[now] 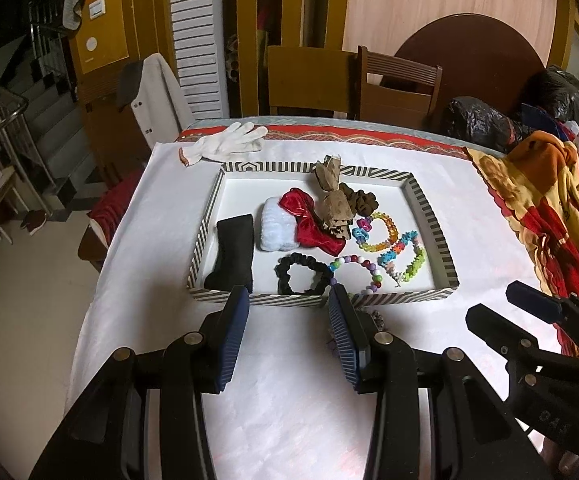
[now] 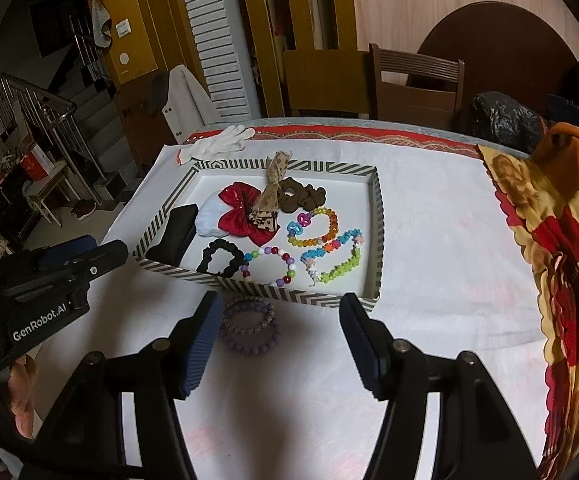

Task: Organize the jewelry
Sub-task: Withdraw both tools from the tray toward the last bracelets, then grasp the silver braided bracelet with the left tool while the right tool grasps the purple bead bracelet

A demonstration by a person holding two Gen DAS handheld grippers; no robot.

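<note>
Nearest the lens, the right gripper (image 2: pixel 281 340) is standing with its ribbed blue pads well apart and nothing between them, hovering over the white tablecloth (image 2: pixel 429 240). The left gripper (image 1: pixel 287 320) is likewise spread wide and empty, just short of the near wall of the shallow rectangular tray with the black-and-white striped cardboard rim (image 2: pixel 377 224), which serves here as the landmark. Outside that tray, just beside its near wall, a small pile of purple beaded bracelets (image 2: pixel 249 326) is lying on the cloth, touching the tip of the right gripper's left pad as the right wrist view shows it. Inside the tray are resting a black fabric scrunchie (image 2: pixel 219 258), a multicoloured round-bead bracelet (image 2: pixel 269 264), a translucent rainbow bead bracelet (image 2: pixel 313 226), a bright green-and-blue flower-bead strand (image 2: pixel 335 260), a shiny red satin bow (image 2: pixel 241 212), a brown scrunchie (image 2: pixel 301 198) and a folded black cloth pouch (image 2: pixel 173 238). A white knit glove (image 2: pixel 217 142) is lying beyond the tray's far wall. The purple bracelets look light, loose and elastic, with smooth beads likely to roll or slip, so pinching across the stacked loops at their thickest side seems the surest hold.
</note>
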